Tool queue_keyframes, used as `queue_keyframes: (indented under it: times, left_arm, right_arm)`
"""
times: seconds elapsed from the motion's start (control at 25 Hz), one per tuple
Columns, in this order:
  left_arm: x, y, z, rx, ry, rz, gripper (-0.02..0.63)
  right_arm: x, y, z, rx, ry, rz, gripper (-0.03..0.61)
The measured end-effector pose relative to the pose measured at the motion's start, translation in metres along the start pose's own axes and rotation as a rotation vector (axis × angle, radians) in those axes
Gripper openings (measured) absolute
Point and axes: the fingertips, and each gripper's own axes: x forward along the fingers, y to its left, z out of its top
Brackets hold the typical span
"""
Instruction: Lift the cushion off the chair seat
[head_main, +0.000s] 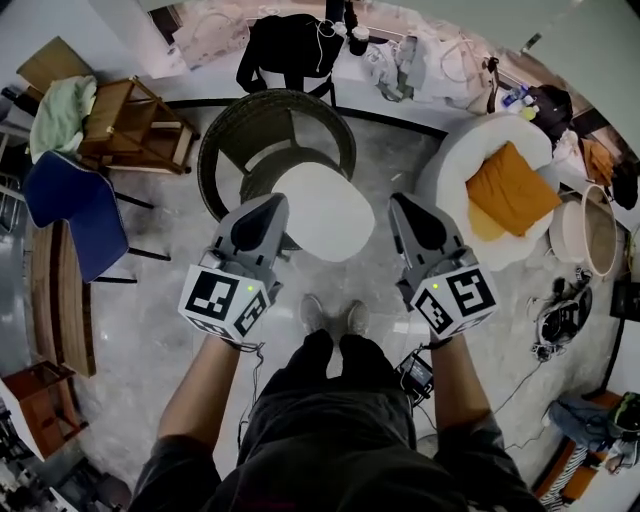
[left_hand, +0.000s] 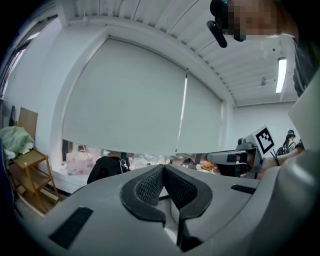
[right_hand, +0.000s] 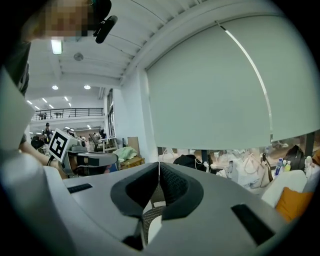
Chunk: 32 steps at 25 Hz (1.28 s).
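Note:
A white round cushion (head_main: 322, 212) lies on the seat of a dark wicker tub chair (head_main: 232, 135) straight ahead of the person. My left gripper (head_main: 274, 204) hovers over the cushion's left edge, jaws shut with nothing between them. My right gripper (head_main: 401, 204) hangs just right of the cushion, also shut and empty. In the left gripper view the ribbed pads (left_hand: 150, 186) meet at a point, and the right gripper (left_hand: 244, 157) shows beside it. In the right gripper view, wicker (right_hand: 148, 214) and a sliver of white cushion (right_hand: 154, 229) show below the closed pads.
A white round armchair (head_main: 458, 165) with an orange cushion (head_main: 512, 186) stands at the right. A wooden rack (head_main: 132, 122) and a blue chair (head_main: 72, 212) stand at the left. A chair with a black jacket (head_main: 290, 45) is behind. Cables and gear lie on the floor (head_main: 565, 315).

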Motion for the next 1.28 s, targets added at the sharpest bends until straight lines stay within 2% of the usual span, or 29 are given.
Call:
queue_keyframes:
  times: [0.36,0.8,0.92,1.28]
  left_arm:
    - [0.05,0.027,-0.08,-0.066,0.103,0.021,0.014]
    - [0.093,0.048,-0.215,-0.191,0.245,0.113,0.091]
    - [0.097,0.056,-0.256,-0.229,0.281,0.138,0.114]
    - [0.099,0.051,-0.383,-0.37,0.381,0.182,0.154]
  right_arm:
    - [0.046,-0.055,-0.081,0.09,0.099,0.019,0.014]
    - [0.099,-0.114,-0.209,0.133,0.251,0.082,0.018]
    - [0.11,-0.119,-0.251,0.151,0.304,0.1,0.08]
    - [0.119,-0.144,-0.372,0.189,0.423,0.093,0.147]
